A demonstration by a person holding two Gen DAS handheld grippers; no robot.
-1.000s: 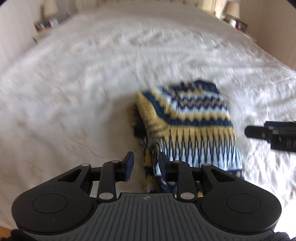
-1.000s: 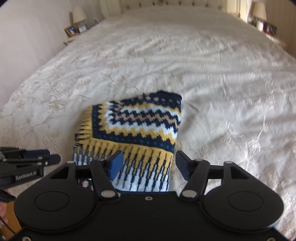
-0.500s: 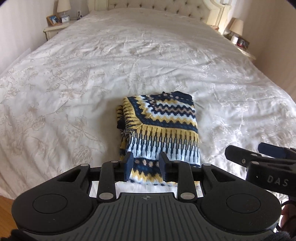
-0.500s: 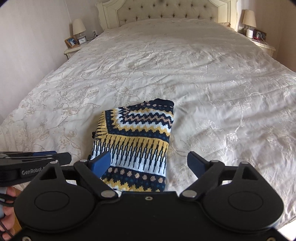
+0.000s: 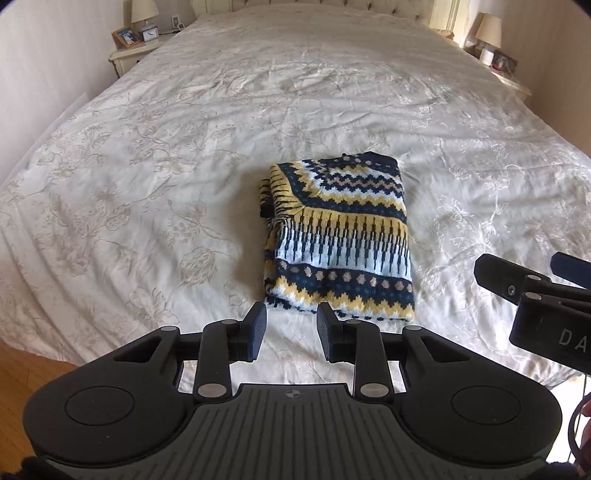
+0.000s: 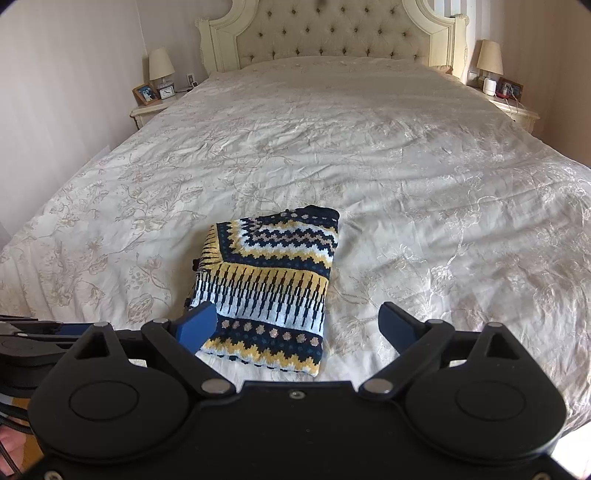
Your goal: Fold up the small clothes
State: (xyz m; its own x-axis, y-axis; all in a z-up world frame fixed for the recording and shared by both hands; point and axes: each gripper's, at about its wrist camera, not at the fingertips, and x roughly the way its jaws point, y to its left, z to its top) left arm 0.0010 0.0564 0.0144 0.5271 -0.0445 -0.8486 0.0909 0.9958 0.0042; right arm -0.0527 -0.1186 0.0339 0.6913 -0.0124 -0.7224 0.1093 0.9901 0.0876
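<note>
A folded knit sweater (image 5: 340,236) in navy, yellow and white zigzag bands lies flat on the bedspread near the foot of the bed; the right wrist view shows this sweater (image 6: 269,284) too. My left gripper (image 5: 291,317) hovers above and short of its near edge, jaws a narrow gap apart with nothing between them. My right gripper (image 6: 297,317) hangs over the sweater's near end, its jaws opening wide and empty. Each gripper shows at the edge of the other's view.
The cream embroidered bedspread (image 5: 166,184) stretches far beyond the sweater to a tufted headboard (image 6: 332,33). Nightstands with lamps stand at back left (image 6: 155,103) and back right (image 6: 513,107). Wooden floor (image 5: 22,373) shows at the bed's near left corner.
Both grippers have pulled back and up from the sweater, which stays folded on the bed. The right jaws have spread much wider; the left jaws kept their narrow gap.
</note>
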